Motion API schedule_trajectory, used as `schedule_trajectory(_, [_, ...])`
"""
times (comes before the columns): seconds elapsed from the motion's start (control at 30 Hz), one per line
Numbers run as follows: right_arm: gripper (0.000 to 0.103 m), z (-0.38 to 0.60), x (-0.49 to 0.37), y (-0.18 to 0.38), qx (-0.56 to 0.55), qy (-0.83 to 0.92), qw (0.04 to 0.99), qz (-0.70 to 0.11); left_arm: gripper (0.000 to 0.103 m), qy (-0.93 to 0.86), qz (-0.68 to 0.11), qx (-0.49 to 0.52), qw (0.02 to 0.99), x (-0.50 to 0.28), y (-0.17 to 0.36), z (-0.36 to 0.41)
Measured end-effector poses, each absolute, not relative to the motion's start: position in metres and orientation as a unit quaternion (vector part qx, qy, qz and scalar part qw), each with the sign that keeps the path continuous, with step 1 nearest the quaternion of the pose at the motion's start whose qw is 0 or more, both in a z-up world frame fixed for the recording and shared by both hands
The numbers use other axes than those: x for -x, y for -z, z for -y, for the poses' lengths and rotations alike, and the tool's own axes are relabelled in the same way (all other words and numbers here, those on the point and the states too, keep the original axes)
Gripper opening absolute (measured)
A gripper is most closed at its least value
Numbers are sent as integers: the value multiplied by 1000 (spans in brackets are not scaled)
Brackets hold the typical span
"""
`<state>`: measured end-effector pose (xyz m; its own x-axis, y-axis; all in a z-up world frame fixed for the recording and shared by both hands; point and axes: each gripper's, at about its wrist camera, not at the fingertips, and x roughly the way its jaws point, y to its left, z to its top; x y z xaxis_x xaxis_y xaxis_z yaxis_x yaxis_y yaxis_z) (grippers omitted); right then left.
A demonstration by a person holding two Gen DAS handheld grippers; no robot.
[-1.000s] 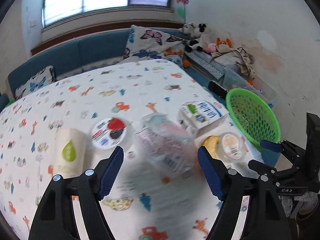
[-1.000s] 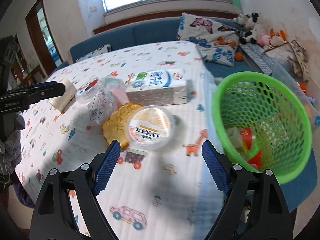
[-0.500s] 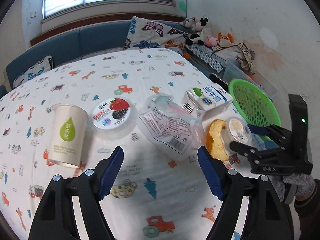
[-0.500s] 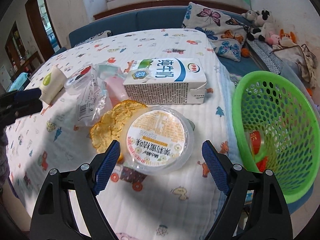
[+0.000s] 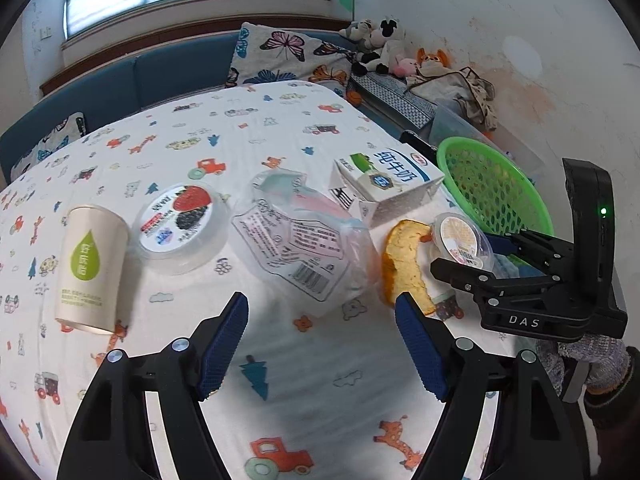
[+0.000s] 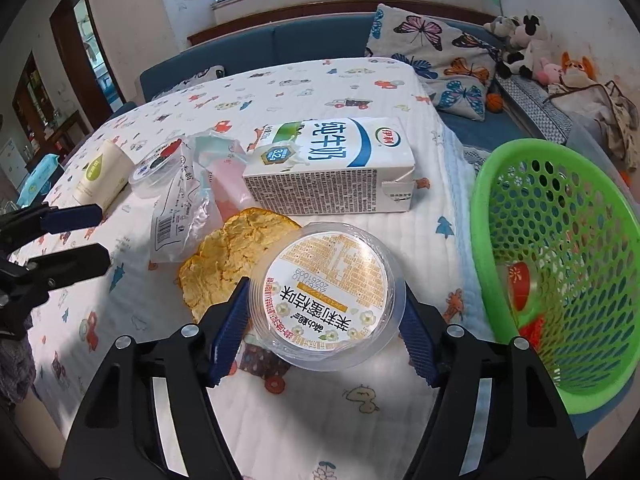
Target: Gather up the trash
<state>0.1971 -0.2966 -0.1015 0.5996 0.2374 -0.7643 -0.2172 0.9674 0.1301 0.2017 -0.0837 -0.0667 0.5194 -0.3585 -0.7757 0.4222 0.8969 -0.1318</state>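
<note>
My right gripper [image 6: 324, 296] is closing its jaws around a clear lidded dessert cup [image 6: 326, 280], and both blue pads touch the cup's sides. The cup sits on the tablecloth, half over a yellow rice cracker [image 6: 228, 256]. Behind them lies a milk carton [image 6: 328, 160] on its side. My left gripper [image 5: 320, 304] hangs open over bare cloth, just short of a crumpled clear plastic bag [image 5: 296, 240]. Left of the bag lie a berry-lidded cup [image 5: 180, 220] and a tipped paper cup [image 5: 90, 264]. The green basket [image 6: 486, 240] stands right of the table.
The basket holds some red and clear pieces. The table's right edge runs close beside the dessert cup. A blue sofa with butterfly cushions [image 6: 432, 52] and plush toys [image 5: 380, 46] lines the far side. A gloved hand [image 5: 580, 364] holds the right gripper.
The right gripper came forward and its jaws narrowed onto the dessert cup. The left gripper sank closer to the table, in front of the plastic bag.
</note>
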Motion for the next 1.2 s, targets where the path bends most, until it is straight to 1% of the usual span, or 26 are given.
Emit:
schedule_trajectory(0.17, [69,304,-188,95,-18,-127,898,-421,71,245,-433,-44,866,-201,67,99])
schedule_trajectory(0.23, [69,307,-182,92,-17,-125,900,-417,67,252,-431,-50,865,-201,67,106])
schedule_trajectory(0.37, [69,315,-174,87,-18,-121,904,-411,66,267,-433,-56,859,-205,69,117])
schedule_trajectory(0.43, [69,320,-170,84,-21,-117,906,-407,60,273,-435,-57,856,-207,70,121])
schedule_trajectory(0.5, [69,324,-167,82,-24,-114,907,-405,58,280,-436,-56,853,-209,71,126])
schedule_trajectory(0.6, [69,328,-164,80,-26,-109,908,-403,47,293,-438,-56,848,-210,73,133])
schedule_trajectory(0.67, [69,331,-163,80,-30,-107,909,-403,44,302,-441,-56,844,-211,75,138])
schedule_trajectory(0.7, [69,331,-162,80,-30,-107,908,-403,40,305,-442,-55,842,-211,77,140])
schedule_trajectory(0.73, [69,332,-162,80,-30,-106,909,-403,39,309,-444,-55,839,-212,79,142])
schedule_trajectory(0.93, [69,335,-159,81,-33,-106,908,-403,39,305,-456,-42,835,-222,87,144])
schedule_trajectory(1.1, [69,336,-159,81,-36,-106,908,-403,32,310,-464,-39,829,-229,94,147])
schedule_trajectory(1.2, [69,337,-160,82,-39,-105,908,-404,32,308,-461,-50,831,-228,95,151])
